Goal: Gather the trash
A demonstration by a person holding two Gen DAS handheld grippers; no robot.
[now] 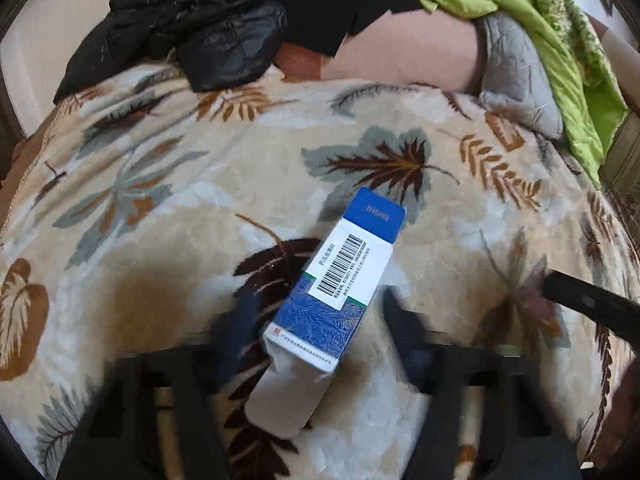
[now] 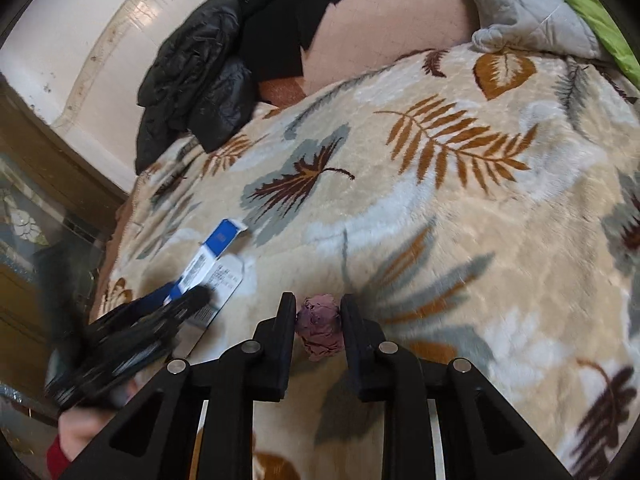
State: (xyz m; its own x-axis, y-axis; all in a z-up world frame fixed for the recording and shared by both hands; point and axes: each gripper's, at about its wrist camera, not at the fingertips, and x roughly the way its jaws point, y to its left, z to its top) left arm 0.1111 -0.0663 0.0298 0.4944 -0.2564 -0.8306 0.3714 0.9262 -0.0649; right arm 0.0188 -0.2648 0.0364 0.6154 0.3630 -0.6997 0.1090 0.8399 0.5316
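Motion blur smears the left tool [image 1: 316,320], so contact with the box [image 1: 340,280] is unclear.

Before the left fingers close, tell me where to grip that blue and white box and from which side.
Grip the blue and white carton across its narrow width at the lower blue band, coming from above. It lies flat on the leaf-print blanket, long and slim, already between the left gripper fingers. Avoid the open flap at the near end; it would likely fold.
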